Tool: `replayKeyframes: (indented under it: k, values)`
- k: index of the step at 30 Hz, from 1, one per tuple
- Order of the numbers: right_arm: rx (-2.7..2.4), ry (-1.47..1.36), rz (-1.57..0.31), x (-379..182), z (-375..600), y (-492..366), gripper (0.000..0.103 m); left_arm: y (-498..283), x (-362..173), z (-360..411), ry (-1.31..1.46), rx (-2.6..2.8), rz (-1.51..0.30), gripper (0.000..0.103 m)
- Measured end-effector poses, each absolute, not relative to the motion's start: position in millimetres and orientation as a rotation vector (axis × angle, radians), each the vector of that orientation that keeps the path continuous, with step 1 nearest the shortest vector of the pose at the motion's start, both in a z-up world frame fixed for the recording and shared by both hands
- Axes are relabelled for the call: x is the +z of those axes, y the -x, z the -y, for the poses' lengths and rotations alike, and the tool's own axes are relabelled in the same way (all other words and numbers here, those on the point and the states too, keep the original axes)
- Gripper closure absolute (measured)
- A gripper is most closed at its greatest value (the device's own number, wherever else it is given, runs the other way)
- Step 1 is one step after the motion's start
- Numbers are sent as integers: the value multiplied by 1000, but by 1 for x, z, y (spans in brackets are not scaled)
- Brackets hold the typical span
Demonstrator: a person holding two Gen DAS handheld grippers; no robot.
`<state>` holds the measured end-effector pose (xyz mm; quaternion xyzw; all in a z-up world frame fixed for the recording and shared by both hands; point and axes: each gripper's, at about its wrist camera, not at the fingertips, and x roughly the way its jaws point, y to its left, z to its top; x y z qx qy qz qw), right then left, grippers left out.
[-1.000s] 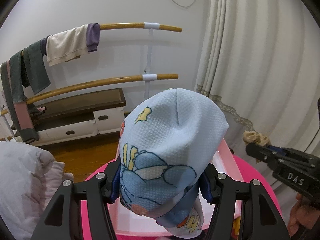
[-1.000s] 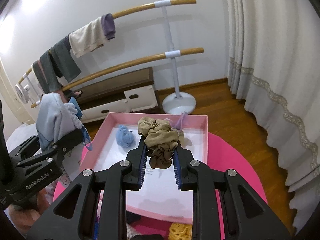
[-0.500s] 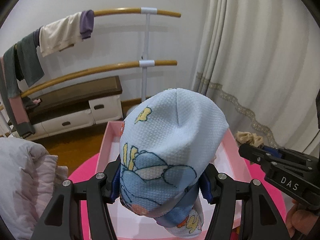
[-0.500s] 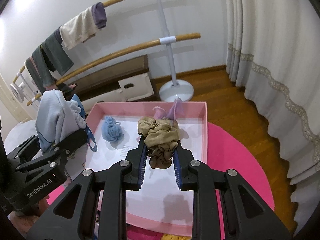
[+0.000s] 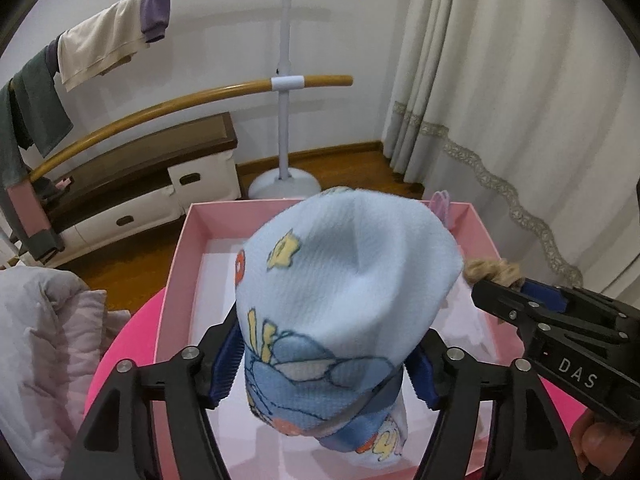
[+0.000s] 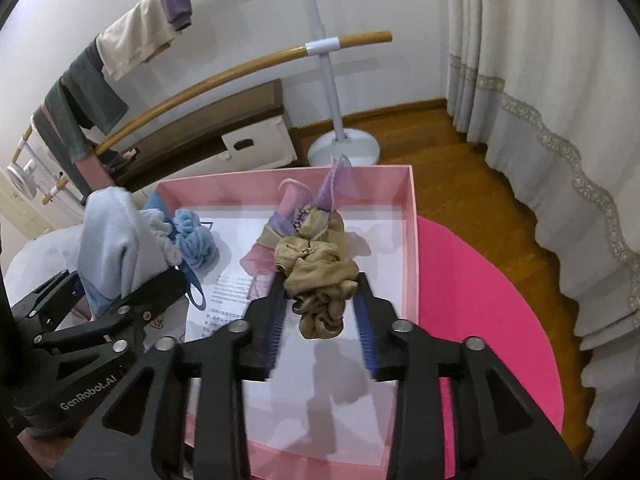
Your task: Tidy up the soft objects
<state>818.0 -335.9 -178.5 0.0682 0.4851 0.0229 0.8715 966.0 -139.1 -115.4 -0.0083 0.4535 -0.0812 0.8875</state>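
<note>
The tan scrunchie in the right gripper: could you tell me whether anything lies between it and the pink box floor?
Nothing visible: the tan scrunchie hangs over bare white lining of the pink box.

right tool [image 6: 320, 308] spread around tan scrunchie [image 6: 318, 280] above pink box [image 6: 412, 240]

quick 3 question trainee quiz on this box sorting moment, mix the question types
1. True or false: the left hand-held gripper is shut on the light blue printed cloth.
2. Multiple choice: the tan bundle between the right hand-held gripper fingers hangs over
A. the wooden floor
B. the pink box
C. the low cabinet
3. Fill in: the small item lying inside the box near its left wall is a ____ yarn-like ball.

Key
1. True
2. B
3. Blue
</note>
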Motion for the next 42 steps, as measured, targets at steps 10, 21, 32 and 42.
replayKeyframes:
  k: [10, 21, 32, 42]
  values:
    - [5, -201, -948, -165, 347, -805, 2, -939, -97, 134, -2, -118, -853, 1]
    - [7, -214, -852, -126, 337, -766, 1, -851, -74, 119, -7, -69, -708, 0]
    - [19, -172, -687, -68, 304, -688, 1, -735, -55, 87, 20, -49, -582, 0]
    - [19, -146, -578, -33, 284, -615, 1, -631, -35, 62, 46, -31, -511, 0]
